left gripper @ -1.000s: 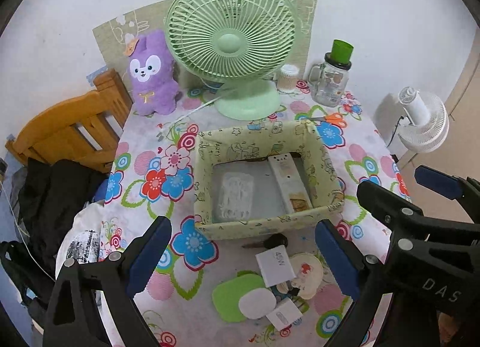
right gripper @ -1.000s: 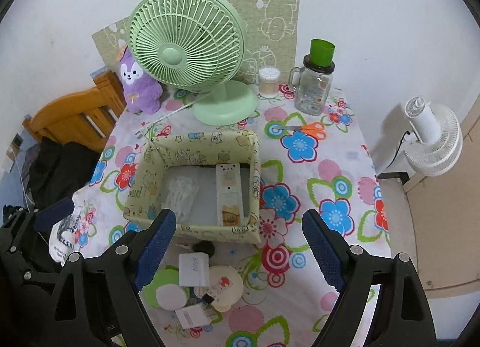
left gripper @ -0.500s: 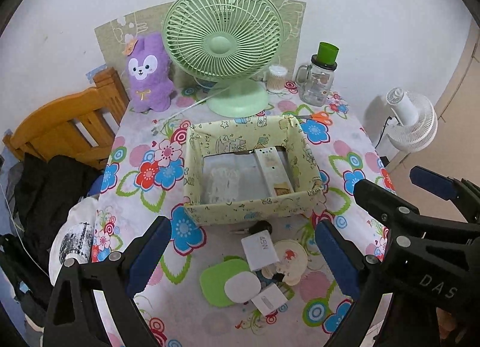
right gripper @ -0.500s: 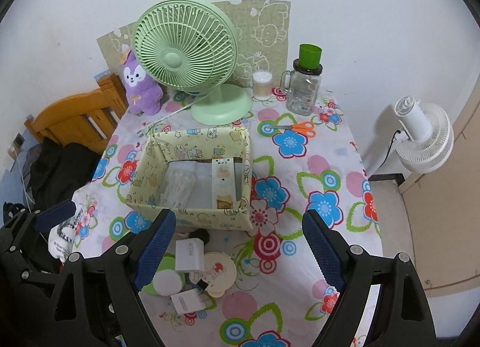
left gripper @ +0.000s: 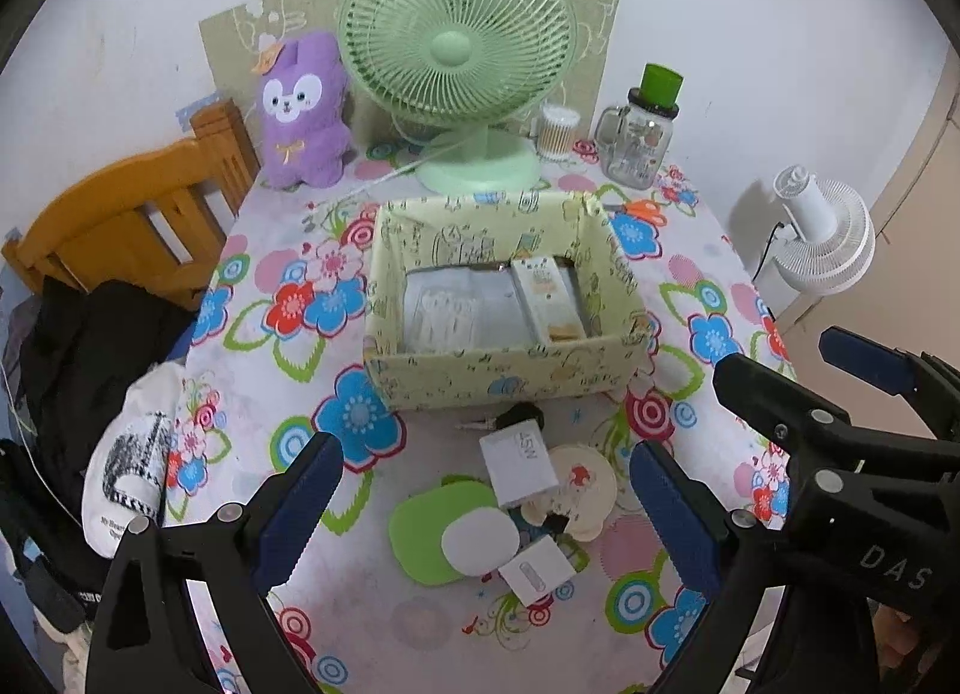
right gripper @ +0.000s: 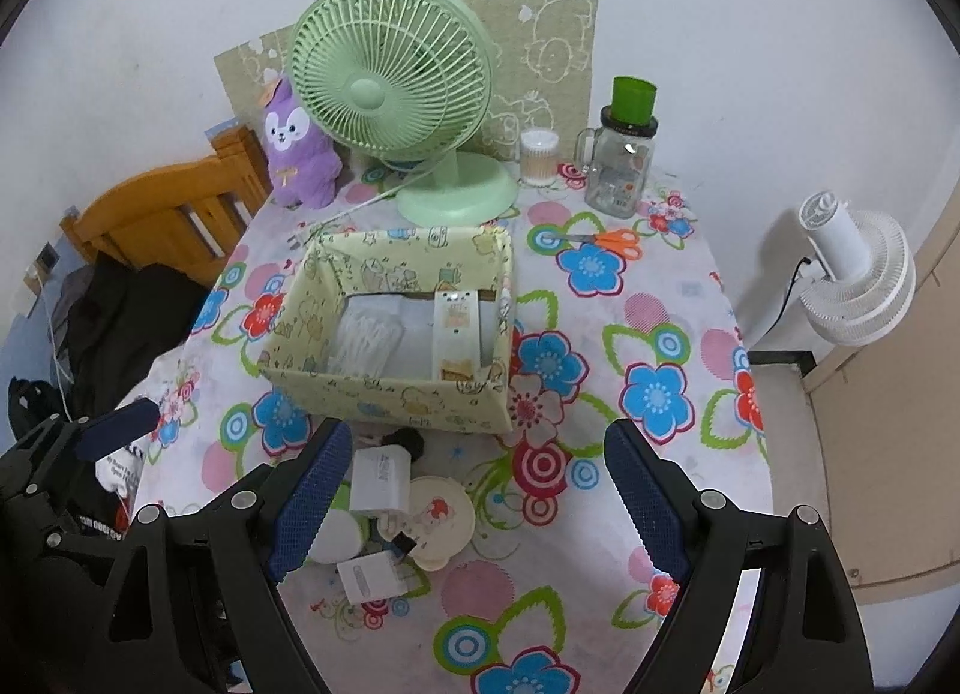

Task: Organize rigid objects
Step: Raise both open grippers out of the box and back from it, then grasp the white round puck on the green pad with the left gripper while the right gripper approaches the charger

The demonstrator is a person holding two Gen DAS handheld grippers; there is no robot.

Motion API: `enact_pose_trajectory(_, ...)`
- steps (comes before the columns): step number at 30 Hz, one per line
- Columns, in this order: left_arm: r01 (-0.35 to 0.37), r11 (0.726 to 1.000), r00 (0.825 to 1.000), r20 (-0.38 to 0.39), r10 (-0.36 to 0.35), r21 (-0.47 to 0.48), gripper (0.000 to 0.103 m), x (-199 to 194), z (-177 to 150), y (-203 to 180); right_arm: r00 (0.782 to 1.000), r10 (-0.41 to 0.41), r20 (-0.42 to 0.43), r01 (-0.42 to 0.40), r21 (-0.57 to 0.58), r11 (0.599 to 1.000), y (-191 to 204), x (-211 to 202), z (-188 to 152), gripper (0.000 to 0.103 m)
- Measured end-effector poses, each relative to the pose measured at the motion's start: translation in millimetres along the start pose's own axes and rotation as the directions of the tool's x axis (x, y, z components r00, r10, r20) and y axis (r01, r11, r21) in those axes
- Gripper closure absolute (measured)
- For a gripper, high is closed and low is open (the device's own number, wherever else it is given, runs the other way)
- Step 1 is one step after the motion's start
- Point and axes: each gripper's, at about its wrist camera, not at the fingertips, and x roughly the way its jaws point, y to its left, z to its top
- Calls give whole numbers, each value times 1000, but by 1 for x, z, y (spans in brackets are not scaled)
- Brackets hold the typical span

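Both the left gripper [left gripper: 480,505] and right gripper [right gripper: 474,493] are held wide open, empty. The white charger [left gripper: 521,469], seemingly light, stiff and smooth, is probably best pinched across its flat sides.

wall [right gripper: 720,4]: white; wooden chair [left gripper: 120,214]: left; white fan [right gripper: 852,280]: right

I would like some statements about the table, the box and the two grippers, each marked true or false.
1. Both grippers are open and hold nothing. True: the left gripper and the right gripper stand wide apart over the table.
2. The yellow box is empty. False: it holds a long flat pack and a clear packet.
3. The orange scissors lie inside the box. False: they lie on the tablecloth, beside the box.
4. The green fan stands behind the box. True.
5. The white charger lies in front of the box, outside it. True.
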Motion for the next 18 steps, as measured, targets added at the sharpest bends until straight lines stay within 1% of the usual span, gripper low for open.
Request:
enact_pose_trajectory(11, 1, 1000, 997, -82, -3, -26, 5, 27, -20, 11, 999, 35, -30, -36, -30, 999, 7, 25, -19, 15)
enact_pose_trajectory(15, -15, 999, 995, -99, 10, -49, 5, 36, -24, 15, 999, 40, -38, -41, -32, 999, 8, 33, -24, 15)
enact_pose_trajectory(18, -9, 999, 993, -118, 4, -48, 5, 44, -28, 15, 998, 35, -43, -36, -35, 999, 8, 40, -28, 15)
